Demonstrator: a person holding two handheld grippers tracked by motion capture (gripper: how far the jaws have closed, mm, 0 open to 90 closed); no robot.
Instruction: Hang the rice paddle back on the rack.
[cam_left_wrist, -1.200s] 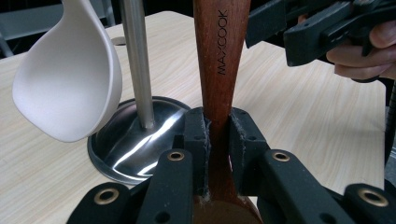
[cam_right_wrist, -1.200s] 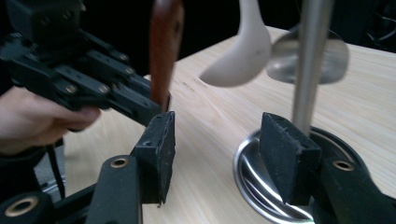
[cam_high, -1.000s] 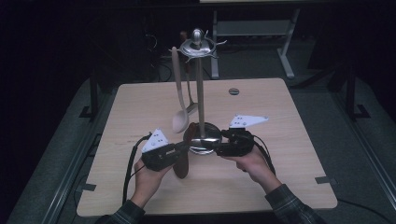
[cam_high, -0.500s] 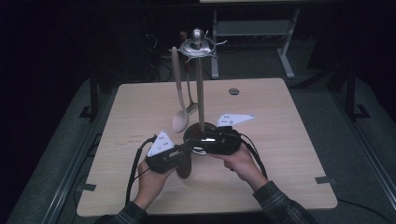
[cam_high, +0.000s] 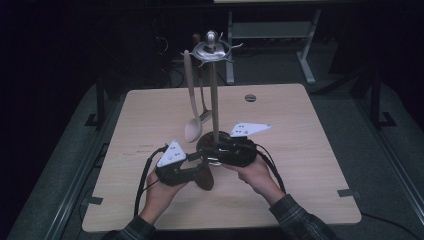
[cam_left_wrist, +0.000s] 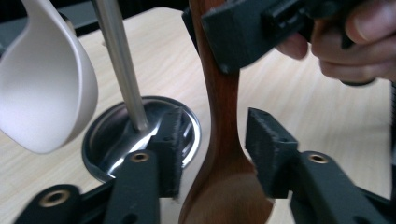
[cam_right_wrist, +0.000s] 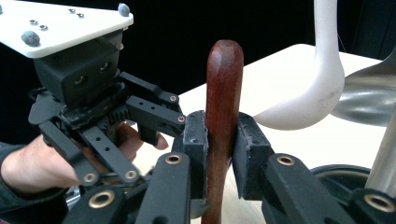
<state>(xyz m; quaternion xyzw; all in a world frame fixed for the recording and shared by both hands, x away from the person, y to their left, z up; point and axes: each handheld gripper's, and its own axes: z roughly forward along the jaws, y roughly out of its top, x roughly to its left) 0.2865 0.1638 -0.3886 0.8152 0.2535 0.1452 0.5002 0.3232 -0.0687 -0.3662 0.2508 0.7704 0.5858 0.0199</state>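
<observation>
Between the right gripper's (cam_right_wrist: 219, 149) closing pads one brown wooden spoon (cam_right_wrist: 223, 116) is clamped; left gripper (cam_left_wrist: 212, 149) just opened around it, untouching.

Glossy dark wooden spoon (cam_left_wrist: 223, 154), polished metal stand (cam_left_wrist: 122, 70).

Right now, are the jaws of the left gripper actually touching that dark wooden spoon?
Apart. In the left gripper view, the left gripper has just been opening, and pale table shows on both sides between its pads and the wooden spoon.
</observation>
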